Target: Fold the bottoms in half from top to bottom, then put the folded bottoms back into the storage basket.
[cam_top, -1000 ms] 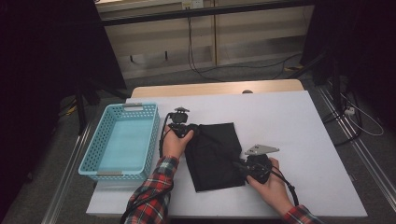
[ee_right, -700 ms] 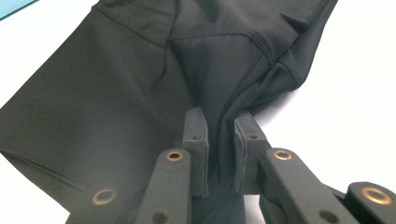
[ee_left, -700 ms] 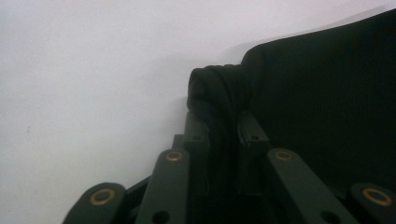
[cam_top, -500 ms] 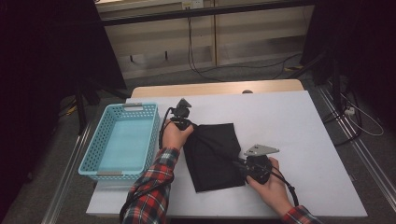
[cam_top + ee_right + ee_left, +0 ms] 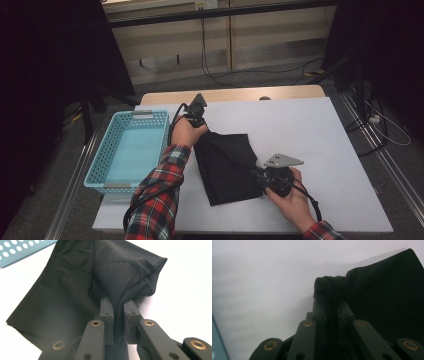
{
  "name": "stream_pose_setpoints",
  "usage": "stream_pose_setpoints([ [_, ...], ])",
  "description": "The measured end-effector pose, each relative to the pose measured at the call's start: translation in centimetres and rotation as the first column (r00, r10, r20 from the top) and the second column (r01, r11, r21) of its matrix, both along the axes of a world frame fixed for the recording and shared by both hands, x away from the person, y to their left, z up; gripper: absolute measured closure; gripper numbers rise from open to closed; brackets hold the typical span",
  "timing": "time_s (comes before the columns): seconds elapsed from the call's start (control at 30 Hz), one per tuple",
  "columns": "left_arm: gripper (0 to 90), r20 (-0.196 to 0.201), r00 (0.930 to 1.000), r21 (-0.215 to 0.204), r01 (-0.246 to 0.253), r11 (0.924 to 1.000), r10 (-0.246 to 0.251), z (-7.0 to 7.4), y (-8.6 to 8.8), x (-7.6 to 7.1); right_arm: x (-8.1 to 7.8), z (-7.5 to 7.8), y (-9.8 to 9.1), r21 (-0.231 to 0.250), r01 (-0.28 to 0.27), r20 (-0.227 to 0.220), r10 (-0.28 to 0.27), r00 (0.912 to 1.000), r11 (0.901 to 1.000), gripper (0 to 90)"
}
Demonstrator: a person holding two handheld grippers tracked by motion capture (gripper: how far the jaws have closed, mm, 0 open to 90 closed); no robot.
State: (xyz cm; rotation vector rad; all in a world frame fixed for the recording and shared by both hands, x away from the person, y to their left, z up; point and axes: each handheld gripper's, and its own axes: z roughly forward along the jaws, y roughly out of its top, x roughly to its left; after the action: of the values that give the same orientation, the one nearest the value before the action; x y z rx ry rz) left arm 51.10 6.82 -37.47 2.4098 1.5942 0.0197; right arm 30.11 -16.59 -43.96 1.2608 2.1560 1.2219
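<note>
Jaws of both grippers pinch the black cloth mid-bench, right of the basket: left gripper at its far corner, having just closed; right gripper at its near-right edge. Left gripper view: bunched corner clamped. Right gripper view: soft, light fabric, best held by hems.

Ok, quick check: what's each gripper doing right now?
Left gripper: just closed, shut on a bunched corner of the black cloth.
Right gripper: shut on the cloth's edge.
</note>
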Motion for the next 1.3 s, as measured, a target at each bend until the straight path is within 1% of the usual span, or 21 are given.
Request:
stream_pose_setpoints([
  [0.03,80.6,-0.002,1.0000,0.009,0.002,1.0000,-0.002,0.2,0.0,0.0,-0.2,0.3,0.1,0.002,0.002,0.024,-0.003,0.9997,1.0000,81.1],
  [0.07,80.6,-0.007,1.0000,0.015,0.003,0.9999,-0.003,0.4,0.1,0.1,-0.2,0.3,0.1,0.002,0.002,0.024,-0.003,0.9997,1.0000,81.1],
  [0.23,80.7,-0.026,0.9997,0.036,-0.002,0.9994,0.003,2.0,0.3,0.3,-0.6,0.9,0.6,0.014,-0.012,0.069,0.011,0.9975,0.9998,81.2],
  [0.3,80.7,-0.035,0.9994,0.049,0.001,0.9988,0.001,2.6,0.3,0.4,-0.6,1.0,0.7,0.016,-0.015,0.075,0.014,0.9971,0.9998,81.2],
  [0.33,80.7,-0.037,0.9993,0.058,0.001,0.9983,0.001,3.2,0.4,0.4,-0.7,1.2,0.8,0.020,-0.017,0.085,0.015,0.9963,0.9996,81.2],
  [0.4,80.7,-0.045,0.9990,0.064,0.005,0.9980,-0.002,3.5,0.5,0.4,-0.7,1.3,0.9,0.025,-0.019,0.091,0.016,0.9957,0.9995,81.2],
  [0.43,80.7,-0.049,0.9988,0.071,0.003,0.9975,0.000,4.1,0.6,0.4,-0.8,1.5,1.1,0.025,-0.020,0.111,0.018,0.9937,0.9995,81.2],
  [0.47,80.7,-0.049,0.9988,0.071,0.003,0.9975,0.000,4.1,0.6,0.4,-0.8,1.5,1.1,0.025,-0.020,0.111,0.018,0.9937,0.9995,81.2],
  [0.5,80.7,-0.052,0.9986,0.075,0.006,0.9971,-0.002,4.4,0.7,0.4,-1.0,1.8,1.3,0.031,-0.025,0.130,0.021,0.9913,0.9992,81.2],
  [0.53,80.7,-0.050,0.9987,0.081,0.009,0.9967,-0.005,4.8,0.8,0.5,-1.0,1.8,1.3,0.031,-0.025,0.130,0.021,0.9913,0.9992,81.2],
  [0.6,80.7,-0.053,0.9986,0.085,0.010,0.9963,-0.005,5.4,0.9,0.5,-1.1,2.1,1.6,0.037,-0.033,0.156,0.027,0.9875,0.9987,81.2],
  [0.8,80.7,-0.042,0.9991,0.097,0.013,0.9952,-0.009,6.7,1.0,0.5,-1.2,2.5,1.9,0.049,-0.041,0.183,0.031,0.9826,0.9980,81.2],
  [0.83,80.8,-0.046,0.9989,0.100,0.013,0.9949,-0.009,6.8,1.0,0.5,-1.2,2.6,2.0,0.056,-0.041,0.192,0.029,0.9810,0.9976,81.2],
  [0.9,80.7,-0.047,0.9988,0.104,0.015,0.9945,-0.010,7.1,1.1,0.5,-1.2,2.7,2.0,0.059,-0.044,0.190,0.032,0.9813,0.9973,81.2],
  [1.0,80.8,-0.046,0.9989,0.108,0.013,0.9941,-0.008,7.7,1.2,0.4,-1.3,3.0,2.3,0.060,-0.049,0.211,0.035,0.9770,0.9970,81.2],
  [1.1,80.8,-0.050,0.9987,0.112,0.011,0.9936,-0.006,8.3,1.5,0.5,-1.3,3.1,2.4,0.063,-0.054,0.221,0.039,0.9746,0.9966,81.2],
  [1.13,80.8,-0.053,0.9985,0.117,0.014,0.9931,-0.007,8.4,1.6,0.5,-1.3,3.3,2.6,0.066,-0.056,0.234,0.039,0.9715,0.9962,81.2],
  [1.17,80.8,-0.052,0.9986,0.119,0.010,0.9929,-0.004,8.7,1.7,0.5,-1.3,3.3,2.6,0.066,-0.056,0.234,0.039,0.9715,0.9962,81.2],
  [1.2,80.8,-0.055,0.9985,0.123,0.015,0.9923,-0.008,8.9,1.8,0.5,-1.2,3.6,2.7,0.074,-0.059,0.244,0.040,0.9690,0.9955,81.2],
  [1.27,80.8,-0.057,0.9984,0.126,0.016,0.9919,-0.008,9.3,1.9,0.5,-1.2,3.8,2.7,0.077,-0.059,0.246,0.038,0.9685,0.9953,81.2],
  [1.3,80.8,-0.056,0.9984,0.130,0.017,0.9913,-0.009,9.5,2.0,0.6,-1.1,3.9,2.7,0.088,-0.057,0.252,0.033,0.9673,0.9945,81.3],
])
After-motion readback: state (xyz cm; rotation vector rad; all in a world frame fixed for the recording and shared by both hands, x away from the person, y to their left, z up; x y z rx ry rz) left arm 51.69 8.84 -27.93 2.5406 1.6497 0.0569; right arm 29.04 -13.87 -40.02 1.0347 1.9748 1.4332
